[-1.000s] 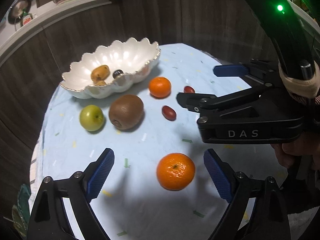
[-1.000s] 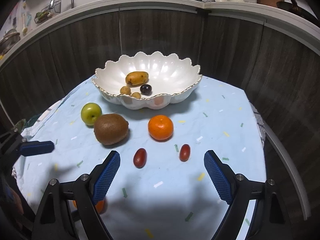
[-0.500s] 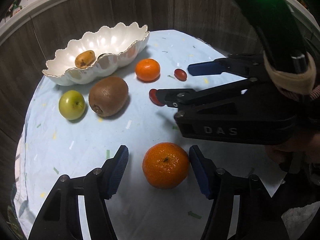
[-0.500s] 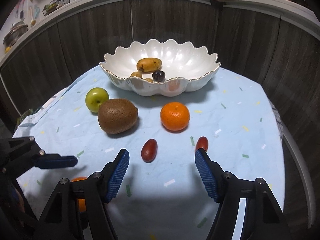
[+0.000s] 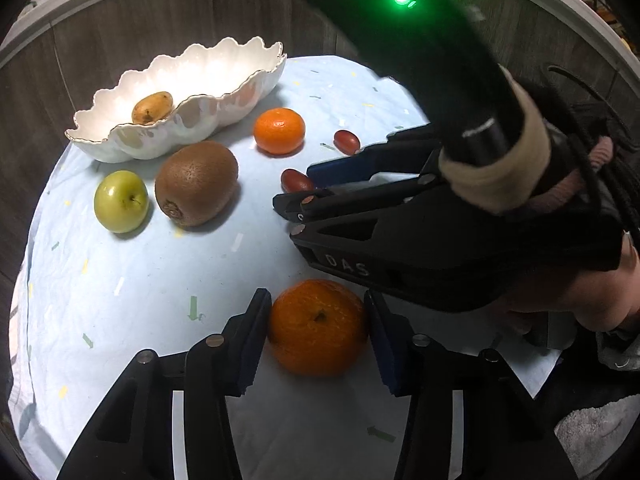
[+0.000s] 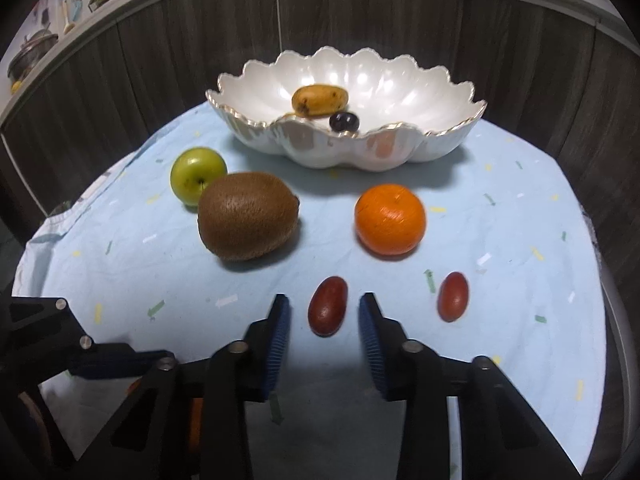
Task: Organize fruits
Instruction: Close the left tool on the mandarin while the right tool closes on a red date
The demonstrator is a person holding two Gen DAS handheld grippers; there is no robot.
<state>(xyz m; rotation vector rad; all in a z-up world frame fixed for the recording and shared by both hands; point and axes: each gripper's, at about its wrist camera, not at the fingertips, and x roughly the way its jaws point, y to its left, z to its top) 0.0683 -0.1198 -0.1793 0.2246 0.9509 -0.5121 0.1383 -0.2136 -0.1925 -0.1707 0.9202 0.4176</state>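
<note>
My left gripper (image 5: 318, 328) is shut on the near orange (image 5: 318, 328), which still rests on the blue cloth; both pads touch its sides. My right gripper (image 6: 324, 320) is open around a small dark red fruit (image 6: 327, 306), with gaps on both sides. A second red fruit (image 6: 453, 296), another orange (image 6: 390, 219), a kiwi (image 6: 248, 221) and a green apple (image 6: 198, 175) lie on the cloth. The white scalloped bowl (image 6: 400, 148) at the back holds a yellow fruit (image 6: 319, 100) and a dark grape (image 6: 344, 121).
The round table's blue cloth (image 5: 120, 280) ends near dark wood panels behind. The right gripper's body (image 5: 420, 240) hangs just above and right of the held orange. The left gripper's arm (image 6: 60, 344) shows at the lower left in the right wrist view.
My left gripper moved forward and closed onto the near orange. My right gripper moved down and forward and narrowed around the left red fruit.
</note>
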